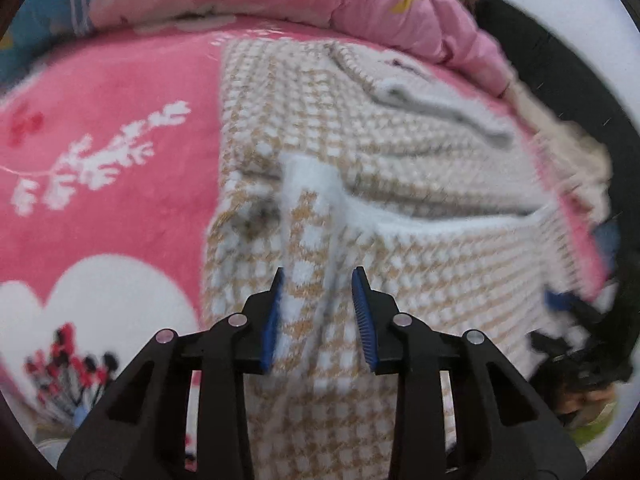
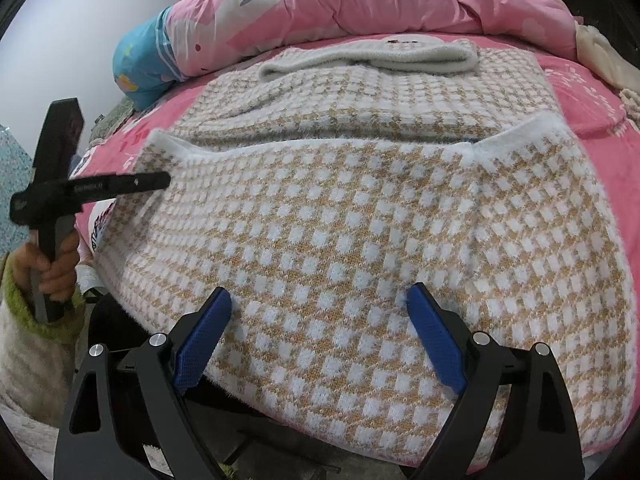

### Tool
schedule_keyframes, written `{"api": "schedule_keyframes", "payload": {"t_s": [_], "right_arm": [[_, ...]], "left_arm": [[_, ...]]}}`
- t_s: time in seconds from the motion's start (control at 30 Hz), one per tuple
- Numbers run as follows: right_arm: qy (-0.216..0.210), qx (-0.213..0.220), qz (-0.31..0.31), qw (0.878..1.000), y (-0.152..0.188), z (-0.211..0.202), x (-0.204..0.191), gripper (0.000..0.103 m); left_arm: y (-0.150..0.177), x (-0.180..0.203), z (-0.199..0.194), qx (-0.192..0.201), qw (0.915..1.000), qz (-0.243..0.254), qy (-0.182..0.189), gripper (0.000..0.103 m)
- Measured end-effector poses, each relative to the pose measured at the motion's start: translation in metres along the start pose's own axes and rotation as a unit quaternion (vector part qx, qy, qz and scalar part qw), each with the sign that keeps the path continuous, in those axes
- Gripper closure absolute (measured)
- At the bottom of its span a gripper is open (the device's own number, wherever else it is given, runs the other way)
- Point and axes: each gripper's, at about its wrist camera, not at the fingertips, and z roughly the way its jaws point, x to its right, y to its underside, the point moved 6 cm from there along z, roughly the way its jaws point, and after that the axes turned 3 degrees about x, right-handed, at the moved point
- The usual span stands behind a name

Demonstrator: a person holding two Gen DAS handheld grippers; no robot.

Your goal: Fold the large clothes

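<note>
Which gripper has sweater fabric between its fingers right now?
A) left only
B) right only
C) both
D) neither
A: in the left wrist view a raised fold of the checked sweater stands between the fingers of the left gripper, while the right gripper hovers wide open above the flat sweater with nothing between its pads.

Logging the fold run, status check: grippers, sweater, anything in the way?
Left gripper open, straddling a raised sweater fold. Right gripper open above its near hem. Lower half already folded up. Pink quilt beyond the collar, not obstructing.
</note>
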Motion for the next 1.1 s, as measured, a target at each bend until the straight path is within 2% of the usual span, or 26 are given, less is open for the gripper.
{"api": "schedule_keyframes", "payload": {"t_s": [0.1,0.17,0.3,0.47,0.57,0.8,0.97,1.1], "right_arm": [[0.004,-0.004,0.004,1.0,-0.004,-0.005,0.0,0.016],[0.011,0.005,0.016,1.0,-0.006,-0.015,0.003,0.016],[0.03,0.041,0.048,0.998,-0.013,-0.046,0.026,0.017],[0.082,0.085,0.069,0.991,-0.022,-0.075,0.062,0.026],[0.093,0.09,0.089,0.988,-0.033,-0.079,0.087,0.034],[0.054,0.078,0.135,0.986,-0.067,-0.051,0.131,0.046],[0.046,0.062,0.139,0.987,-0.075,-0.034,0.136,0.048],[0.031,0.041,0.137,0.989,-0.064,-0.031,0.13,0.048]], "left_arm": [[0.008,0.014,0.0,0.014,0.9968,0.037,-0.07,0.072],[0.012,0.025,-0.002,0.025,0.9913,0.06,-0.115,0.072],[0.017,0.034,-0.003,0.038,0.9833,0.079,-0.16,0.072],[0.02,0.035,-0.006,0.043,0.9789,0.084,-0.181,0.072],[0.021,0.035,-0.007,0.044,0.9772,0.087,-0.189,0.072],[0.02,0.037,-0.005,0.043,0.9758,0.087,-0.196,0.072],[0.019,0.038,-0.004,0.04,0.9766,0.081,-0.195,0.072],[0.019,0.036,-0.004,0.04,0.9764,0.083,-0.195,0.072]]}}
